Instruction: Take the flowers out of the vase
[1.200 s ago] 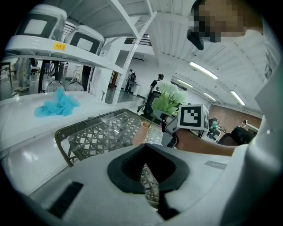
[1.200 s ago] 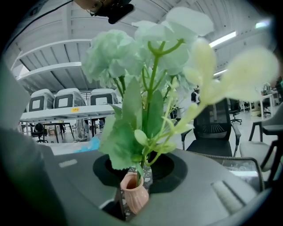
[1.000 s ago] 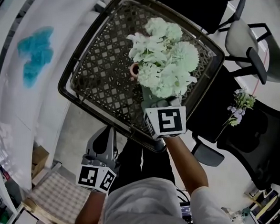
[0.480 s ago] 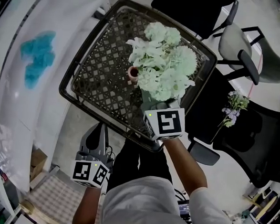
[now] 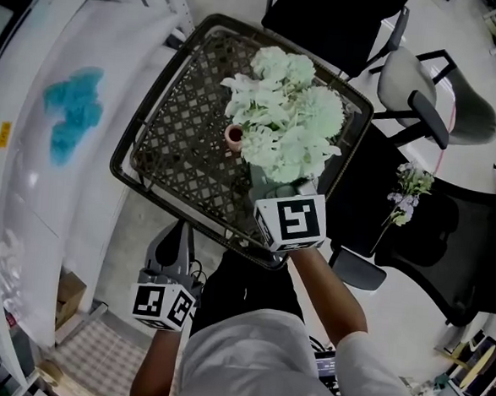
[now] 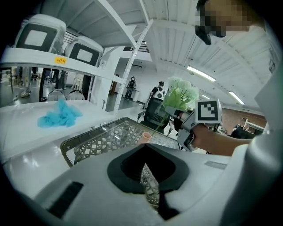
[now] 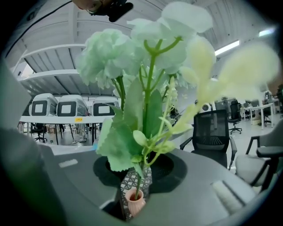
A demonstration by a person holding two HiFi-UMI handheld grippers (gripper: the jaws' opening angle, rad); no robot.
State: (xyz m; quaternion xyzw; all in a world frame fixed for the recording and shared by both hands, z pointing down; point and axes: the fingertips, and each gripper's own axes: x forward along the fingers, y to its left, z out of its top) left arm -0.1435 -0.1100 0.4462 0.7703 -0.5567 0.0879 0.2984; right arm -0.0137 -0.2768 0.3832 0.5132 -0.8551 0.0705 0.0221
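A: How do things lie?
B: Above the mesh tabletop [image 5: 175, 145], the flowers [image 5: 287, 124] are pinched by their stems in the right tongs [image 7: 135, 185].
A: The left tongs [image 6: 149, 190]?
B: Closed on nothing, off the near edge (the farther hand). The stem slants down from the right tongs into the small pink vase [image 5: 234, 135], so I'd pull along it.

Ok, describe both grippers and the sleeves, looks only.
The left gripper and right gripper have pale grey shells with a black recess round the jaws; each carries a white cube with black square markers. The shirt is light grey, short-sleeved.
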